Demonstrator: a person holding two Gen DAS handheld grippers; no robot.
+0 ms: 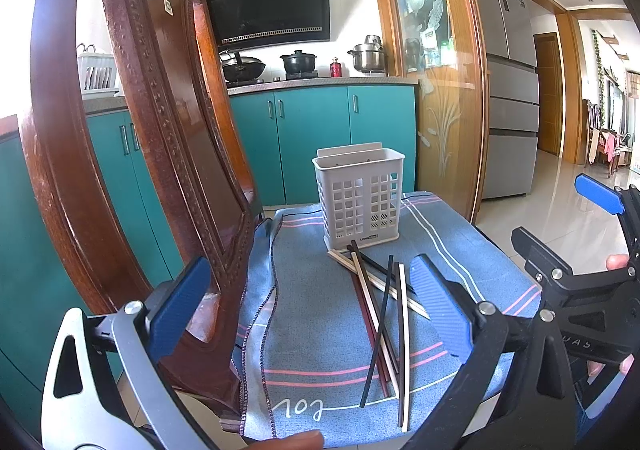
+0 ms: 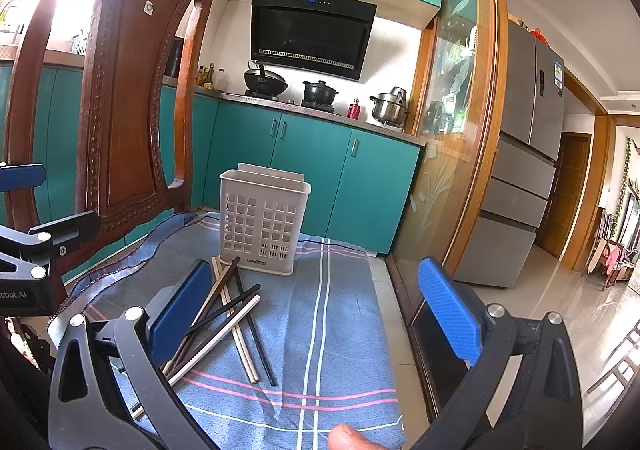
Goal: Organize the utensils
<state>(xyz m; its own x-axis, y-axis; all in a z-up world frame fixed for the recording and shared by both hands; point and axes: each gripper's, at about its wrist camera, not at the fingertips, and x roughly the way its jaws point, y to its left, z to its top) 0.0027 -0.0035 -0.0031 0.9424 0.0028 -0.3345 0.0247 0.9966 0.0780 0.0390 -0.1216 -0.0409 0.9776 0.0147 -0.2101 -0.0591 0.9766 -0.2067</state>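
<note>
Several loose chopsticks point(image 1: 384, 314), black, dark red and pale, lie crossed on a blue striped cloth point(image 1: 320, 330) covering a chair seat. A white perforated utensil holder point(image 1: 360, 198) stands upright just behind them, looking empty. My left gripper point(image 1: 308, 310) is open and empty, hovering above the near end of the chopsticks. In the right wrist view the chopsticks point(image 2: 232, 322) lie beside the left finger of my right gripper point(image 2: 316, 310), which is open and empty above the cloth point(image 2: 340, 330). The holder point(image 2: 262, 222) stands beyond.
The carved wooden chair back point(image 1: 168, 138) rises at the left of the seat point(image 2: 120, 98). The right gripper's body point(image 1: 580, 282) sits at the right of the left wrist view. Teal kitchen cabinets point(image 1: 320, 130) and a tiled floor point(image 2: 600, 310) lie beyond.
</note>
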